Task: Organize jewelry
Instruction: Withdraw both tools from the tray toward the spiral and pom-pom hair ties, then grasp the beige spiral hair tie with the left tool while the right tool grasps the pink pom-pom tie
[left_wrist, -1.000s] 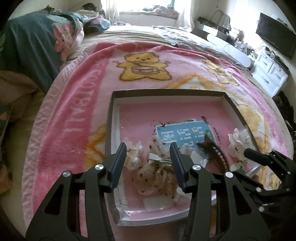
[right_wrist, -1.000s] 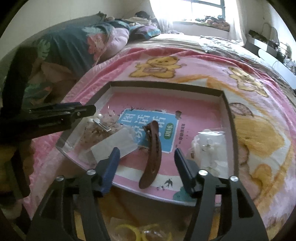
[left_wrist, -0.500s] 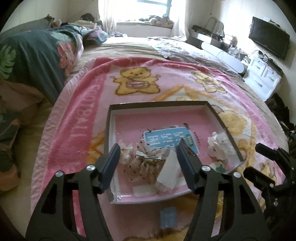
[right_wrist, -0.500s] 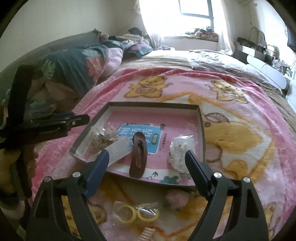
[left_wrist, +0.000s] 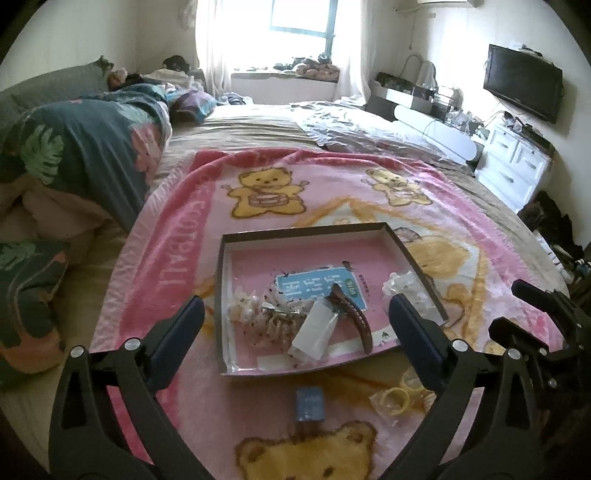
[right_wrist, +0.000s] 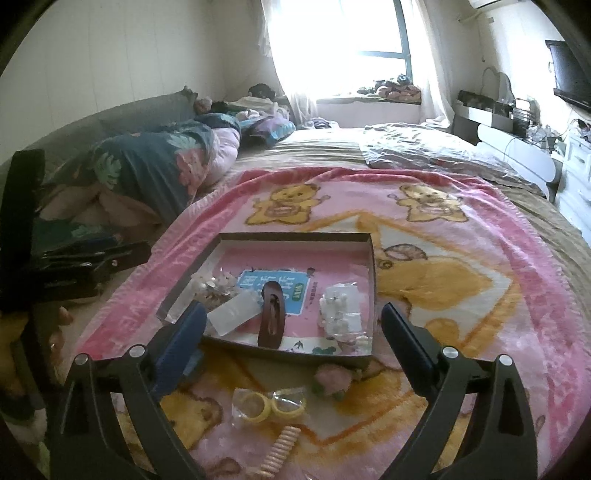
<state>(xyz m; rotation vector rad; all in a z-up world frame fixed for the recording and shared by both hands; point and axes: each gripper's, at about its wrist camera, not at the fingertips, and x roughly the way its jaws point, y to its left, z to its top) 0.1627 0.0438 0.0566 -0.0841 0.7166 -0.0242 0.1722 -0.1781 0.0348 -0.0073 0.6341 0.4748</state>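
Inside the tray lie a brown barrette and bagged pieces. Nearer than the tray, yellow rings and a pink flower wait. Both the left gripper and right gripper are opening wide, empty.

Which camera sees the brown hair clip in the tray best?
The right wrist view. There the brown hair clip lies straight ahead, showing its whole length and its metal clasp. In the left wrist view the clip lies slanted and edge-on, its top end partly behind a clear packet.

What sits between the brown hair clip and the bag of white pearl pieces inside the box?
Nothing: just bare pink box floor between hair clip and pearl bag, in the right wrist view.
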